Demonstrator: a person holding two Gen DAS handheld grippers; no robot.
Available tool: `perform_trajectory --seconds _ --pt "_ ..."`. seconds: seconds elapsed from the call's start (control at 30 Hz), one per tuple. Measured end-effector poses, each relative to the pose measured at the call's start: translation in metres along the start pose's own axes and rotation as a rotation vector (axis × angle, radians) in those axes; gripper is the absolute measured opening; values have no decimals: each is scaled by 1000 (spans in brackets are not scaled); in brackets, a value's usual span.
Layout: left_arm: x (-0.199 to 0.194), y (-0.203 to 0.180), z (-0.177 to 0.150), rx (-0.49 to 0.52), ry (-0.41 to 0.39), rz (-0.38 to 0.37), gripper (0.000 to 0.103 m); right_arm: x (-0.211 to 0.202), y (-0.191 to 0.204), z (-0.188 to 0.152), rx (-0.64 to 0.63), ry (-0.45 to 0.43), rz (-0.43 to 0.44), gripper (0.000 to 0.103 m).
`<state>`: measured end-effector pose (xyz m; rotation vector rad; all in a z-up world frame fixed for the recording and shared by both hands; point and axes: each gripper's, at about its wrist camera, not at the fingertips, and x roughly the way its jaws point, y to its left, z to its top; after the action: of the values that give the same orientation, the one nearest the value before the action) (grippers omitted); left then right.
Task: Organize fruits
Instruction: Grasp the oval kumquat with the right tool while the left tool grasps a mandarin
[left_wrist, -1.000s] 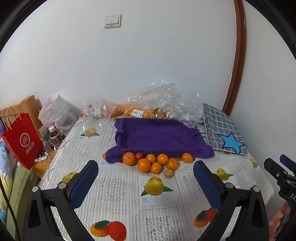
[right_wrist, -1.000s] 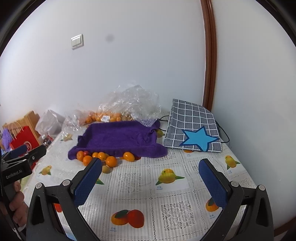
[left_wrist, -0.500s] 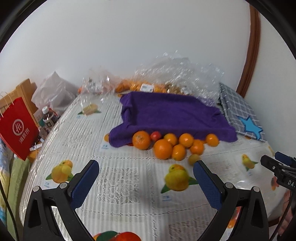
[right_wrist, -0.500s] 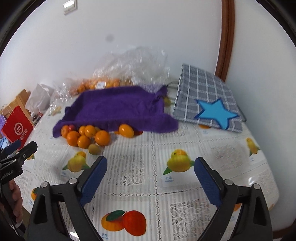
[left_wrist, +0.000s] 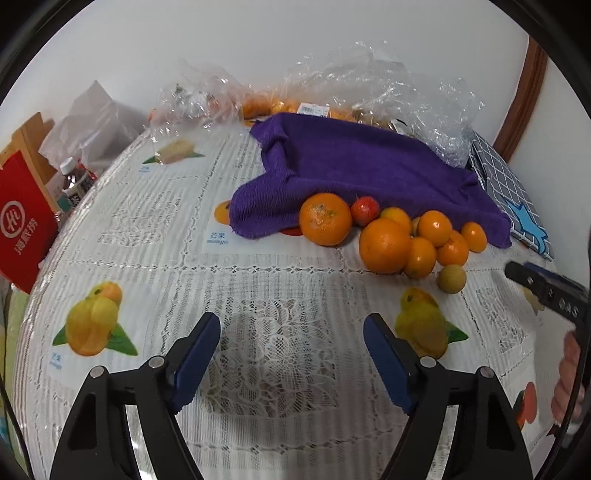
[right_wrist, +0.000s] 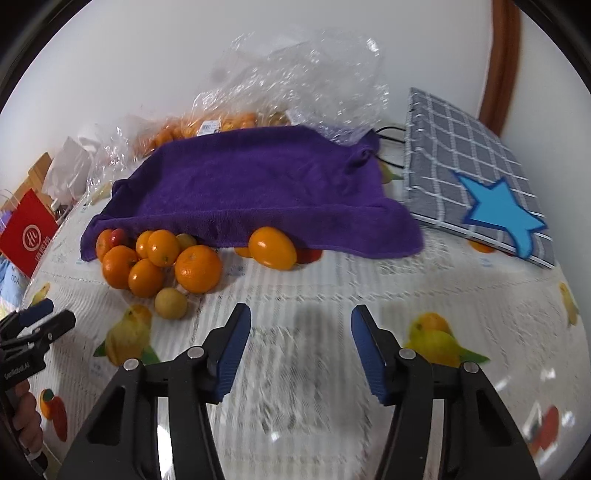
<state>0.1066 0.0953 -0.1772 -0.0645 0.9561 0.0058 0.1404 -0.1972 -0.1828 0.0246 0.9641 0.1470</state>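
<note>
- Right now, in the left wrist view, the left gripper (left_wrist: 291, 338) hangs low over the table (left_wrist: 155, 236) with its jaws spread wide and nothing between them.
- Ahead and a little to its right lies the fruit pile: a big orange (left_wrist: 325, 218), a second orange (left_wrist: 385, 245), a small red fruit (left_wrist: 365, 210) and a pale round fruit (left_wrist: 451, 279), all touching or just beside one another.
- They sit at the near edge of the purple towel (left_wrist: 362, 166), likely because the towel is the sorting spot, though that is a guess.
- Behind the towel, crumpled plastic bags (left_wrist: 388, 77) hold more oranges.
- Far right in this view, the right gripper (left_wrist: 543, 286) pokes in; its opening cannot be judged from there.
- Next, in the right wrist view, the right gripper (right_wrist: 301, 345) also hovers near the tabletop, jaws well apart and empty, tilted downward toward the cloth.
- Straight ahead sits one lone orange (right_wrist: 272, 247) tucked against the towel (right_wrist: 258, 184) edge; the main pile (right_wrist: 159, 262) is ahead to its left.
- Ahead to the right, a checked bag with a blue star (right_wrist: 480, 177) lies flat.
- At far left, the other tool (right_wrist: 35, 328) is held level by a hand, near the pile.
</note>
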Motion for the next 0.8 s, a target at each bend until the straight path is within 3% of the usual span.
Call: perform_trajectory --seconds 0.4,0.6,0.67,0.8 --pt "23 5 16 19 29 -58 79 54 7 30 -16 17 69 52" --pt "32 1 28 22 -1 -75 79 68 11 36 -48 17 102 37" --pt "36 1 35 13 -6 -81 72 67 12 35 -67 13 104 36" --pt "45 -3 45 19 1 -75 70 62 8 31 -70 15 119 36"
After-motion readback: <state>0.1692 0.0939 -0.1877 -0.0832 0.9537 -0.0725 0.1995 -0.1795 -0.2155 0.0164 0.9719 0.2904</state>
